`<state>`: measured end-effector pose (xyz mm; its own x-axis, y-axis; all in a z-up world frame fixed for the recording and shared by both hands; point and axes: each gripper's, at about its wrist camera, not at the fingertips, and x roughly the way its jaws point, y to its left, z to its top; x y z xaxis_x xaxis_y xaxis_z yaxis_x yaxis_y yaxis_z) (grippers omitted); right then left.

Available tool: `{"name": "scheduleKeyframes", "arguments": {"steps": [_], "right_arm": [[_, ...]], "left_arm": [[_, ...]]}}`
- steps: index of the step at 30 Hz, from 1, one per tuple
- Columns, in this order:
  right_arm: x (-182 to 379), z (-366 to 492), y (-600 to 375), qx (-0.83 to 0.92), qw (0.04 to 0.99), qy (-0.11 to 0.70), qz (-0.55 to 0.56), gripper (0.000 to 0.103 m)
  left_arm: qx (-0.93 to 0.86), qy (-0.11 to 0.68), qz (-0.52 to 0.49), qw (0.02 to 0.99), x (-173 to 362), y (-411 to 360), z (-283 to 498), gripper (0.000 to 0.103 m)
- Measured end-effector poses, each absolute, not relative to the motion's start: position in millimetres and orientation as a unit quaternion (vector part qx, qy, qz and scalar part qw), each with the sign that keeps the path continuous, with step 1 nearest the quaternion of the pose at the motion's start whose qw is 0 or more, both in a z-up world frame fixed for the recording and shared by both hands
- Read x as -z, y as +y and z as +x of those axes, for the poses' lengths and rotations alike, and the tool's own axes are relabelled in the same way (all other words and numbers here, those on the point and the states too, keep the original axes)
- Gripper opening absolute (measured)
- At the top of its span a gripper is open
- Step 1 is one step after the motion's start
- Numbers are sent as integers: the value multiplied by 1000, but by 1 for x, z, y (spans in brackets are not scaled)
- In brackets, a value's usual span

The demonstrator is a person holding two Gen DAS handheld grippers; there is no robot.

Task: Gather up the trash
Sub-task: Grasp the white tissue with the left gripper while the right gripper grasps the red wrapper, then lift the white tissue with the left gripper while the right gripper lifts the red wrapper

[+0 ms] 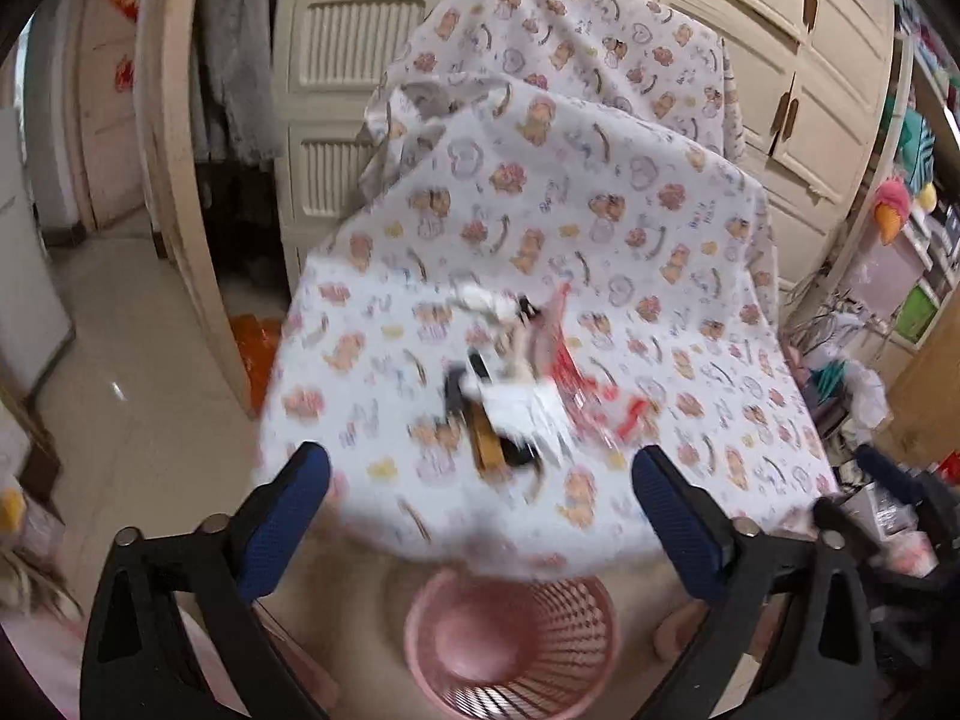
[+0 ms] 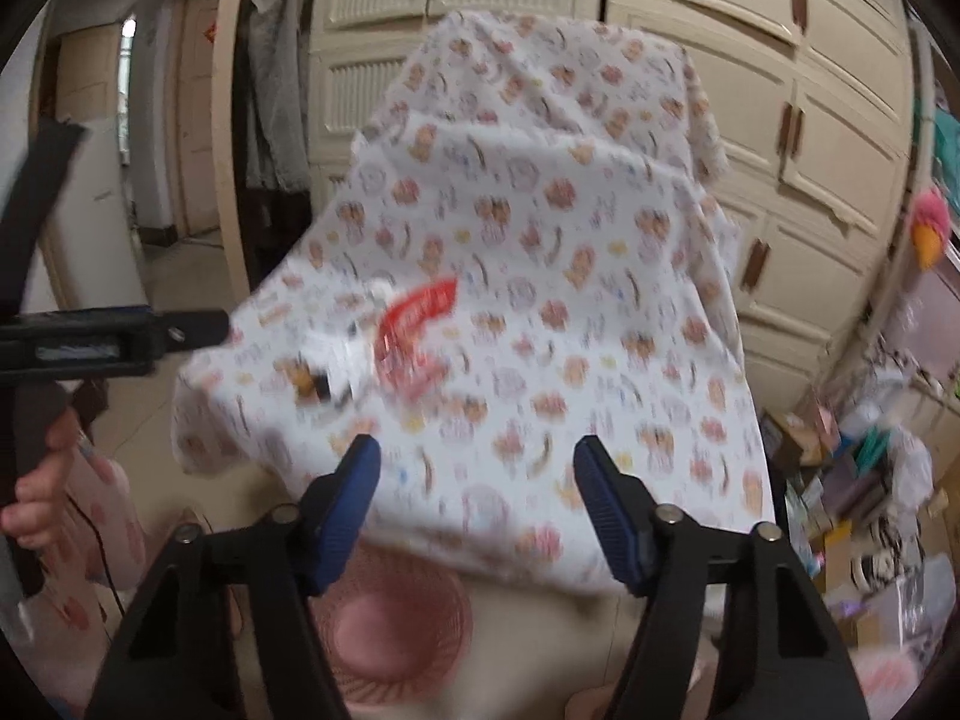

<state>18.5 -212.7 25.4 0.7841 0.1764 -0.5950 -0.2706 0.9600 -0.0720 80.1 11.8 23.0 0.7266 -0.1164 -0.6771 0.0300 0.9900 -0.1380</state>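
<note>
Blurrily, red wrapper (image 1: 573, 360) (long axis running away), both grippers (image 1: 480, 480) (image 2: 477, 480) apart, empty.

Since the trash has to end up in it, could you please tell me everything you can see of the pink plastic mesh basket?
The pink plastic mesh basket is round, with lattice walls and a solid, paler bottom. It stands upright on the pale floor, mouth open, just below the near edge of the cartoon-print tablecloth, which overhangs its far rim. No trash shows inside it. It sits low between the open fingers in both wrist views; neither gripper touches it.
</note>
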Motion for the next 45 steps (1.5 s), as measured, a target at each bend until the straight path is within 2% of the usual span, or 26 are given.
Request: {"name": "scheduleKeyframes", "arguments": {"steps": [2,4,5,6,8,10,14,19,21,22,23,28,31,32,35,45], "right_arm": [[-43,35,-212,-125,946,289,-79,60],[-53,50,-212,-132,948,280,-73,54],[-55,61,-213,-137,948,279,-63,46],[-54,68,-213,-136,949,280,-56,32],[-43,88,-214,-133,945,295,-41,18],[-26,102,-215,-133,940,312,-26,15],[13,124,-216,-149,919,365,19,15],[29,140,-207,-155,910,383,26,19],[34,146,-203,-159,906,390,33,32],[37,151,-202,-163,903,396,37,34],[41,155,-200,-162,900,402,40,35],[57,167,-197,-158,890,424,58,35],[61,170,-195,-157,888,428,60,35],[63,171,-193,-156,887,431,56,32],[67,172,-191,-163,882,438,57,4],[42,153,-215,-146,905,393,75,3]], "left_arm": [[39,365,-36,929,-30,11,97,87],[55,382,-44,921,-29,15,116,67],[63,393,-60,916,-25,18,124,62],[69,400,-77,911,-20,21,131,54],[71,411,-98,904,-7,24,139,49],[65,436,-112,891,14,24,149,39],[90,488,-148,856,43,19,162,38],[99,498,-163,846,53,11,174,42],[92,497,-160,848,56,9,178,40],[93,499,-163,846,57,8,180,40],[93,501,-165,844,58,8,181,38],[95,498,-169,845,55,4,181,10],[108,484,-169,852,48,2,178,8],[112,478,-165,855,45,1,176,7],[120,461,-148,867,37,-3,171,7],[146,442,-128,876,27,-6,154,7]]}}
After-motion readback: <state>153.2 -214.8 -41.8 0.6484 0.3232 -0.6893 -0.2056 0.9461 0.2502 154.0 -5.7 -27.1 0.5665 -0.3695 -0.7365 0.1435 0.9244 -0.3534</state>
